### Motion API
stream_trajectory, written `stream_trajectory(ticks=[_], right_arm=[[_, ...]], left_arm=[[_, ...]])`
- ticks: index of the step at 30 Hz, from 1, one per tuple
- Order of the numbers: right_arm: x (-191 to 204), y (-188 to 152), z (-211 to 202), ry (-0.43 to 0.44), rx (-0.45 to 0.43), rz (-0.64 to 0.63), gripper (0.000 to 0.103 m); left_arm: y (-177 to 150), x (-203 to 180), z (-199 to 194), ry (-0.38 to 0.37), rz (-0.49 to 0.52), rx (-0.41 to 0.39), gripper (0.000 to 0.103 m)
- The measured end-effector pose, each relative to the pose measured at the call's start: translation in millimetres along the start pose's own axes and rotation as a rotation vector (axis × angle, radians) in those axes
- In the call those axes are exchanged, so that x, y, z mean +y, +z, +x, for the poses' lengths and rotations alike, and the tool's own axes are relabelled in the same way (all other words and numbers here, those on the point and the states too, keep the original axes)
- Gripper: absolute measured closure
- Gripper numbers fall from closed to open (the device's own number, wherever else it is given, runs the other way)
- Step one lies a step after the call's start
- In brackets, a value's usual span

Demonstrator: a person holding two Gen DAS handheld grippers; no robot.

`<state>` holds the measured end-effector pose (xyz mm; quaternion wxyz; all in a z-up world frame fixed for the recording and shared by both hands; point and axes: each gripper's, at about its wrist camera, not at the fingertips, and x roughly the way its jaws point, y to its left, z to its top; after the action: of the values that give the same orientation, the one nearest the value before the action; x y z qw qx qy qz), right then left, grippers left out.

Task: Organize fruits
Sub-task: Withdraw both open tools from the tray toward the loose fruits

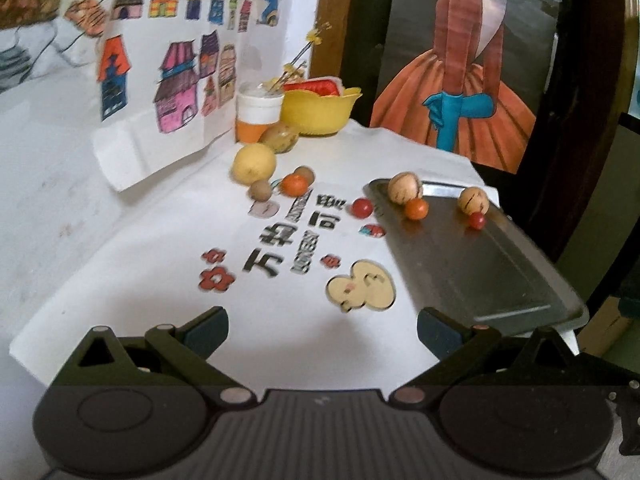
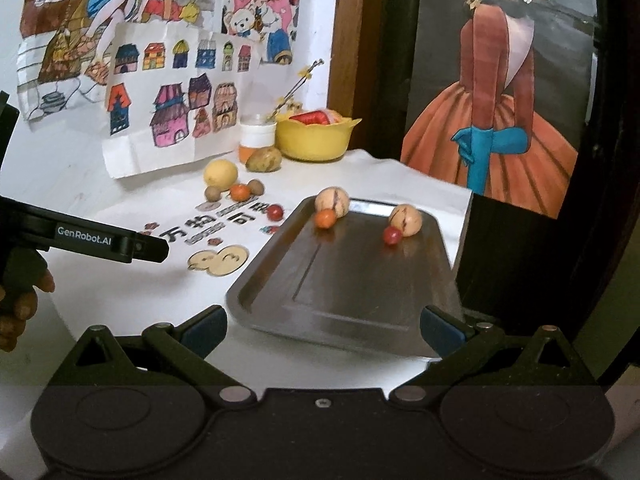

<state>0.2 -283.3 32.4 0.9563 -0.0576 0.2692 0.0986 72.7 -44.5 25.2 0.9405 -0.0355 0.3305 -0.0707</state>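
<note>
Our left gripper (image 1: 322,334) hangs with jaws wide and empty; far ahead of them, slightly left, sit the round yellow citrus fruit (image 1: 254,163) and small brown nuts-like fruits, firm, we judge, best pinched across the middle. Our right gripper (image 2: 323,330) is equally spread, empty, the flat steel tray (image 2: 352,280) just ahead holding smooth cherry tomatoes (image 2: 392,235), likely slippery and soft.
</note>
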Motion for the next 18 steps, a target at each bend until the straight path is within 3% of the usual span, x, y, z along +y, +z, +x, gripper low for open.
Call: stream_trajectory(ticks=[18], right_arm=[[55.1, -2.8, 21.4, 0.120, 0.052, -0.052, 0.001]], left_arm=[[-10.3, 52.3, -12.6, 0.103, -0.022, 0.021, 0.001]])
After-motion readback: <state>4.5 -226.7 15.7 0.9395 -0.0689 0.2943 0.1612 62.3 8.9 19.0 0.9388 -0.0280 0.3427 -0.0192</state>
